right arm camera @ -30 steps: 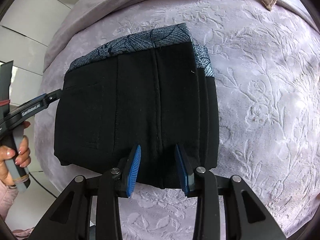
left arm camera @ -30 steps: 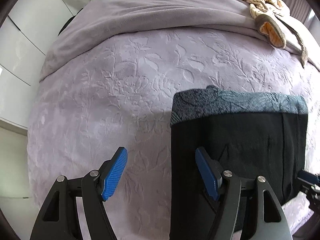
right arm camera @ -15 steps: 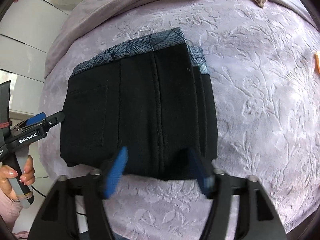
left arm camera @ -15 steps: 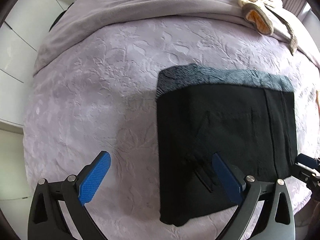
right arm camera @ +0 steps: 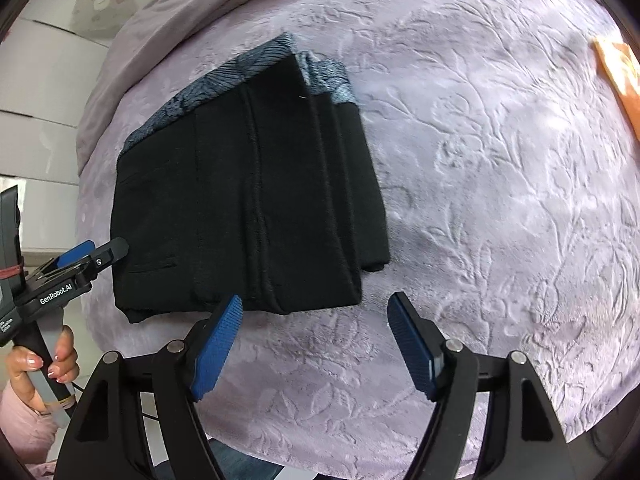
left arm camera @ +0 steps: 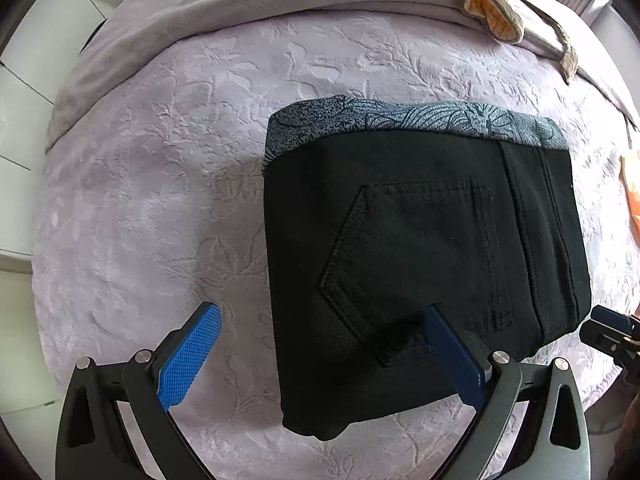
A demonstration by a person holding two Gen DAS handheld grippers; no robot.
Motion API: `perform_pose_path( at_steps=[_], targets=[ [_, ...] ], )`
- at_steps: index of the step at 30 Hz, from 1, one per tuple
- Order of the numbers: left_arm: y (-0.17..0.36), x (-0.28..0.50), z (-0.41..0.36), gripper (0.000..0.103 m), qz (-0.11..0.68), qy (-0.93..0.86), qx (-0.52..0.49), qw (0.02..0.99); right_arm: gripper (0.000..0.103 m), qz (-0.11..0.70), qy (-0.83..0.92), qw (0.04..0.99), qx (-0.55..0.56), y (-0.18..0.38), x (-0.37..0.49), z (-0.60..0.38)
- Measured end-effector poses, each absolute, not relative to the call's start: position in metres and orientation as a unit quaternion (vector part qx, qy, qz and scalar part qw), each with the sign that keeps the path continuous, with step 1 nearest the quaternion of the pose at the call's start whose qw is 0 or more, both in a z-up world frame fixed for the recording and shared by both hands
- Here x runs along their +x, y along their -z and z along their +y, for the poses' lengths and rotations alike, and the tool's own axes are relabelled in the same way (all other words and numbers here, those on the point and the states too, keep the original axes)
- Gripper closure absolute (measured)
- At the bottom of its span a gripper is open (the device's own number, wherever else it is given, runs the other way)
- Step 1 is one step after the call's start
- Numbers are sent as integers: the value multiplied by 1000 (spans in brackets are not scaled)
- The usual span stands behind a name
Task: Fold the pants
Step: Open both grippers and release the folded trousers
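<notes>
1. Left wrist view: pants (left arm camera: 424,256) lie folded into a compact black block on the bed (left arm camera: 160,184), patterned grey-blue waistband along the far edge and a stitched back pocket facing up. The left tongs (left arm camera: 320,354) stand wide apart and hold nothing; one blue pad hangs over the bedspread, the other over the near part of the bundle. A second ago these tongs were narrower and closer in, so they have opened and backed away from the cloth. The tip of the right tongs shows at the right edge, just beside the bundle's corner.

2. Right wrist view: the right tongs (right arm camera: 316,346) are also spread wide and empty, sitting just short of the bundle's near edge. A second ago they were nearly together, straddling that near edge; since then they have let go and pulled back. The left tongs (right arm camera: 96,254) show at the left, tips close to the bundle's side, gripped by a hand (right arm camera: 40,364) with painted nails.

3. What that means: with both tongs released and the stack lying square, the folding looks finished or very nearly so.

4. Materials and shapes: the pants are a matte, thick black fabric with raised seams, stacked in several layers that step out on the right side. The bedspread is a soft lilac plush embossed with flowers and leaves. A knitted beige garment (left arm camera: 492,4) lies at the far end, and an orange item (right arm camera: 620,64) lies well apart to the right.
</notes>
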State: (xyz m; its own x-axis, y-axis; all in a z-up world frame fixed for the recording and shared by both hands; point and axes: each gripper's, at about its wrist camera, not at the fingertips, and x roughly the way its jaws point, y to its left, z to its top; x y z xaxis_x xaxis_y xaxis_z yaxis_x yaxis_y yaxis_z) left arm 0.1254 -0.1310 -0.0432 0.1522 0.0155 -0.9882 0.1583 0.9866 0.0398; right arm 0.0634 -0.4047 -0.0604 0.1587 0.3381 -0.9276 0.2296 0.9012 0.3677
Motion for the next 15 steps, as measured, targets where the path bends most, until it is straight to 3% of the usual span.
perform_pose_path(
  at_steps=[15],
  targets=[
    [49, 128, -130, 1, 656, 51, 65, 750, 25, 644, -41, 724, 244, 61, 64, -424]
  ],
)
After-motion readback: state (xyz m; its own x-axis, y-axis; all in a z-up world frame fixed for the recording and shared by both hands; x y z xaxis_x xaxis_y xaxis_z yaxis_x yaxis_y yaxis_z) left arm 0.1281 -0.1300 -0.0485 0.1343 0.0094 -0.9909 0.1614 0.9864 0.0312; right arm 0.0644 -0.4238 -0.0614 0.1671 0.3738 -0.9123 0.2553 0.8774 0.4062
